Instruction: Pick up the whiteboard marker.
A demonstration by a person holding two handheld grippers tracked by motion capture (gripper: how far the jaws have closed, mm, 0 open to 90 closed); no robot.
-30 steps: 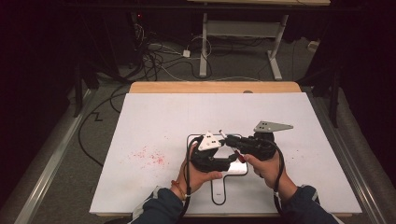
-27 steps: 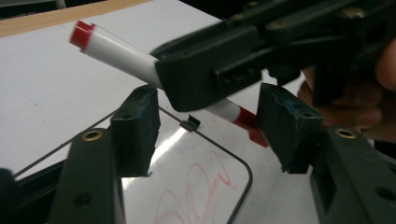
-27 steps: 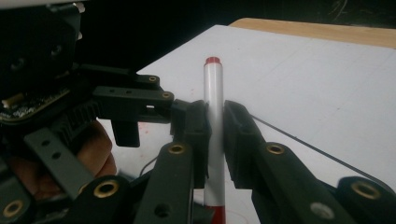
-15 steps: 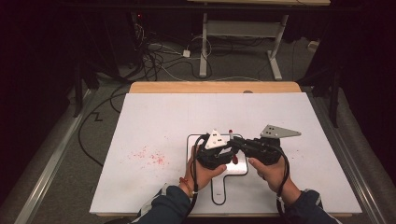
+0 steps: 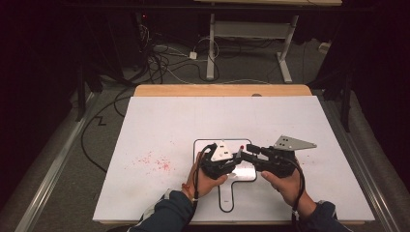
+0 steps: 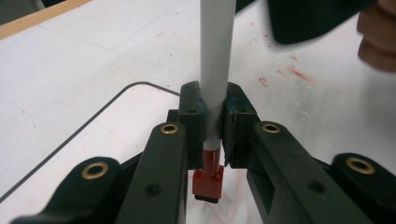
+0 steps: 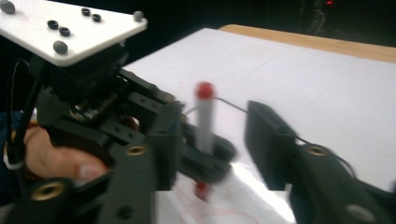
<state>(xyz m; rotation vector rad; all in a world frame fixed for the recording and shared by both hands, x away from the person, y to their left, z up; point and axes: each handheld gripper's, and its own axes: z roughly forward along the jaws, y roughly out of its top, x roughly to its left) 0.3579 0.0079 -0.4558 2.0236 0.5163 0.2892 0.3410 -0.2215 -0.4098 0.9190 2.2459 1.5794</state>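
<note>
Red-tipped marker (image 6: pixel 214 70) stands upright, clamped in our left claw (image 6: pixel 212 135), while the right claw (image 7: pixel 208 140), jaws just opening, straddles it untouching; we should keep it vertical, tip pressing lightly on the bench (image 5: pixel 174 121).

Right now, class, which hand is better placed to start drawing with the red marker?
Left. Its claw is clamped on the upright red marker, tip down at the sheet, while the right claw stands open around it.

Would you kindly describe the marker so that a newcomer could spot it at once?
Start at the white board on the table, then the black outline drawn near its front edge. Above it, the left tool clamps a grey marker upright: red at both ends.
</note>
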